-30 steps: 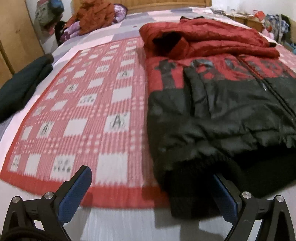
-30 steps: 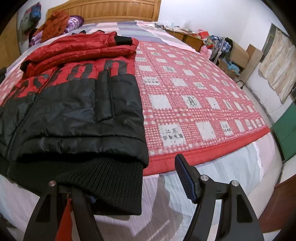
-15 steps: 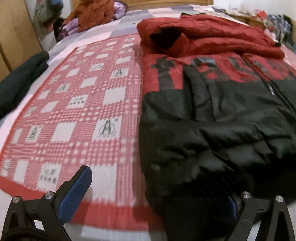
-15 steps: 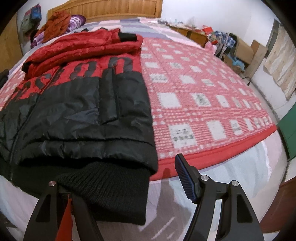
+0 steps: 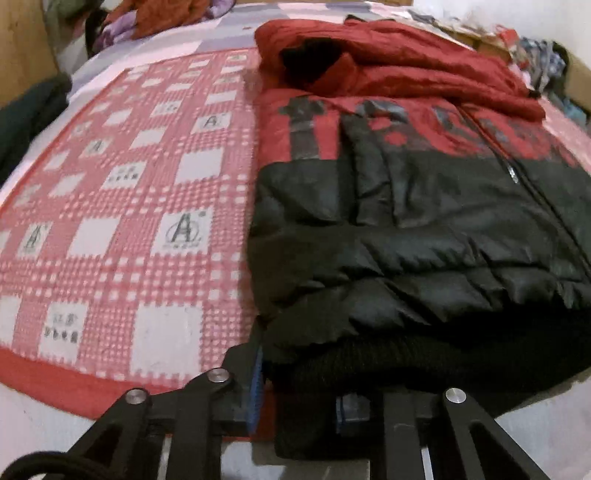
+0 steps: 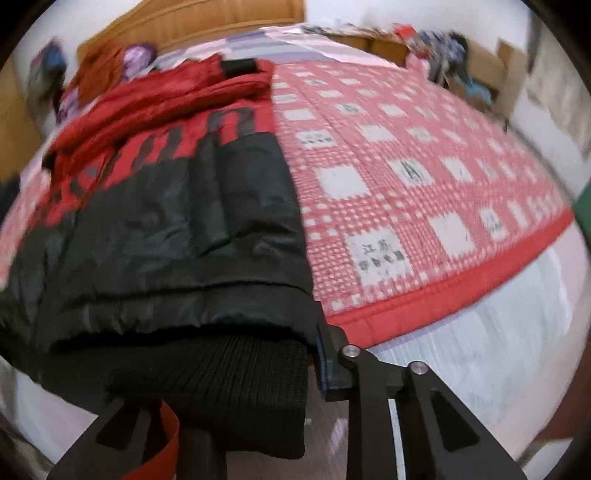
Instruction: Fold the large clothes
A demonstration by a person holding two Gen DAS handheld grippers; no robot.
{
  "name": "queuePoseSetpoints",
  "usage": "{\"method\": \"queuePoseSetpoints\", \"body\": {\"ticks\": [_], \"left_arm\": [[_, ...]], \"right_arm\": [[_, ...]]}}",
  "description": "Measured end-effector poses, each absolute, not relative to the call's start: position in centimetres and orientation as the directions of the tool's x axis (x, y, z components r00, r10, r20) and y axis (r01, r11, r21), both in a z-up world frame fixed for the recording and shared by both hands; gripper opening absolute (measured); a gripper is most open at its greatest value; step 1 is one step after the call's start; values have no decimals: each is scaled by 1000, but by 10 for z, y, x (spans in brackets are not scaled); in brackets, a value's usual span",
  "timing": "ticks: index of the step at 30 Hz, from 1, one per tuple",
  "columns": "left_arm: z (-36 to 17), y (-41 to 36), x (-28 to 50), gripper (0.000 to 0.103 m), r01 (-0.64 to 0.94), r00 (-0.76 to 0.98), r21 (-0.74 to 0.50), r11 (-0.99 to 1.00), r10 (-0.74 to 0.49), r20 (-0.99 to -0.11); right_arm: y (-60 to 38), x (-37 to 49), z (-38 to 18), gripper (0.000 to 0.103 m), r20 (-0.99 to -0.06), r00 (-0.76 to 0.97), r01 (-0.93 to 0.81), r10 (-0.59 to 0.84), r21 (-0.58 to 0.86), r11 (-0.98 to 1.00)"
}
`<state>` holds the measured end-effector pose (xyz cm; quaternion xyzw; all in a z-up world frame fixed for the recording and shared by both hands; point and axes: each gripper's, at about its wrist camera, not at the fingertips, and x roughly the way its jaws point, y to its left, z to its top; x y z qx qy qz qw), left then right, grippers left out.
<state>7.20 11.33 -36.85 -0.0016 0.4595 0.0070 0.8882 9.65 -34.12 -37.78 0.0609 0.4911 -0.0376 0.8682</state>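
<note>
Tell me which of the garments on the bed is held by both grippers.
The red-and-black puffer jacket: both grippers pinch its black ribbed hem. The orange garment and dark green one lie untouched.

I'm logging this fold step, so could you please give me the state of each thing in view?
jacket: lying flat on bed, zipped, sleeves folded across the top
ribbed hem: gripped at both corners
left claw: shut on hem
right claw: shut on hem
checked blanket: spread flat

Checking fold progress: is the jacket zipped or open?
Zipped: on the jacket the zipper line runs closed between both front panels.
</note>
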Motion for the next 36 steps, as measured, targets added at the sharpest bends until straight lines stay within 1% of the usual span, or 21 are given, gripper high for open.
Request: {"method": "queuePoseSetpoints", "body": {"ticks": [3, 7, 11, 14, 16, 19, 22, 26, 28, 32, 36], "left_arm": [[-352, 111, 61, 22, 23, 595, 10, 1000, -6, -804], [-324, 111, 47, 22, 52, 620, -4, 999, -36, -784], [-312, 111, 27, 22, 67, 602, -6, 998, -45, -797], [-309, 113, 7, 22, 75, 569, -12, 997, -53, -821], [-307, 115, -13, 22, 66, 531, -42, 997, -71, -844], [-298, 109, -42, 22, 91, 477, -45, 995, -84, -875], [-283, 106, -51, 22, 108, 450, -50, 993, -94, -888], [-255, 113, -25, 23, 90, 479, -56, 994, -92, -873], [-234, 117, 3, 23, 79, 525, -55, 995, -88, -847], [-205, 121, 64, 22, 68, 587, -62, 996, -91, -805], [-204, 129, 158, 21, 49, 594, -59, 997, -77, -801]], "right_arm": [[-339, 91, -363, 19, -838, 546, 82, -9, 43, 996], [-345, 81, -338, 16, -813, 583, 78, 7, 65, 995], [-348, 63, -317, 16, -803, 596, 59, 20, 68, 996], [-349, 48, -306, 16, -819, 573, 24, 35, 60, 998], [-348, 29, -298, 16, -837, 546, -17, 44, 42, 999], [-350, -2, -288, 16, -864, 500, -50, 55, 34, 998], [-356, -22, -270, 16, -883, 465, -74, 63, 32, 997], [-358, -21, -242, 16, -872, 482, -113, 84, 34, 993], [-358, -7, -225, 15, -851, 515, -126, 99, 39, 991], [-362, 47, -189, 14, -785, 602, -127, 146, 87, 988], [-357, 124, -170, 14, -733, 652, -162, 192, 112, 980]]}}
